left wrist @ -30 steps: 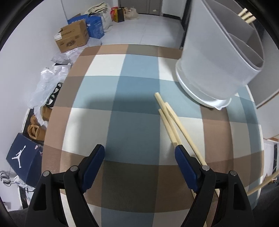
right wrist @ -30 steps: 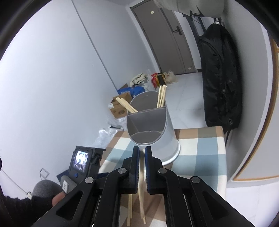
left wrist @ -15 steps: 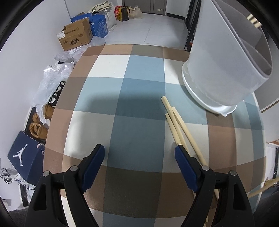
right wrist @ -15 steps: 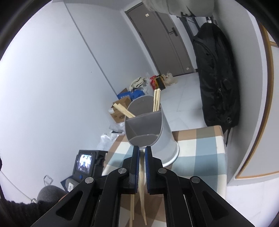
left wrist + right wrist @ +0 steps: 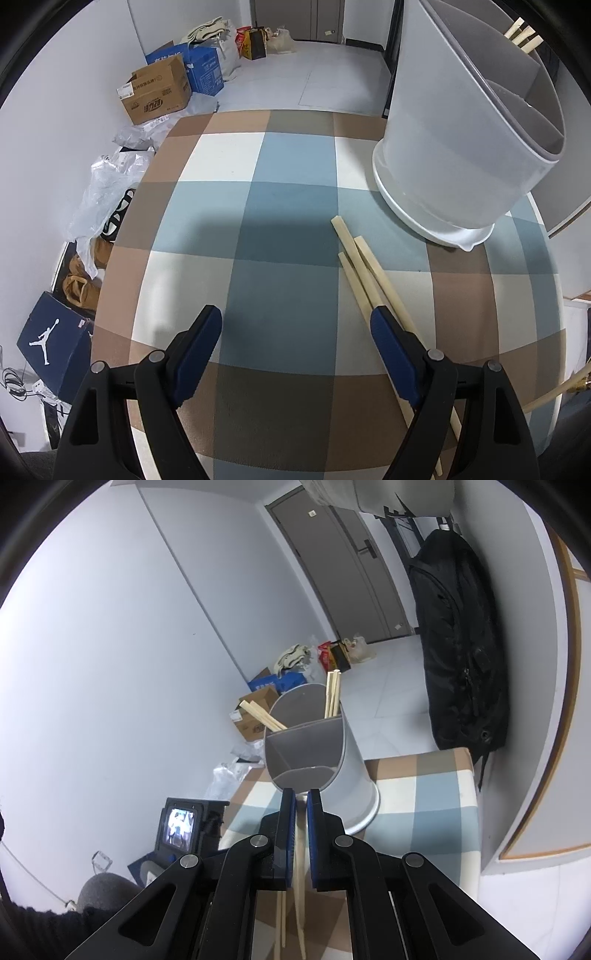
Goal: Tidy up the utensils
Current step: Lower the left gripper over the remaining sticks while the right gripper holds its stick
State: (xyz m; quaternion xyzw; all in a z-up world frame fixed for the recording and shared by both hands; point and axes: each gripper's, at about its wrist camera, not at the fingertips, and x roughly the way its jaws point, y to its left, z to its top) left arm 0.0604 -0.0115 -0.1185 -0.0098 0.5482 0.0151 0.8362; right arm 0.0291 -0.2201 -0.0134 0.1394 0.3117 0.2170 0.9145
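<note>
Three wooden chopsticks (image 5: 360, 273) lie side by side on the checked tablecloth (image 5: 280, 288). My left gripper (image 5: 294, 313) hovers open above the cloth, its right finger (image 5: 388, 339) over the near ends of those chopsticks. The grey divided utensil holder (image 5: 454, 155) stands at the far right of the table with chopsticks (image 5: 332, 694) in it. My right gripper (image 5: 301, 794) is raised and points at the holder (image 5: 332, 764). It is shut on one chopstick (image 5: 300, 849) that hangs down under it. A thin chopstick end (image 5: 546, 398) shows at the right edge.
Cardboard boxes (image 5: 159, 92), plastic bags (image 5: 107, 192), shoes and a blue shoebox (image 5: 55, 343) crowd the floor left of the table. A black bag (image 5: 461, 646) hangs by the wall at the right. The left gripper's screen unit (image 5: 179, 830) and a dark sleeve (image 5: 37, 930) show lower left.
</note>
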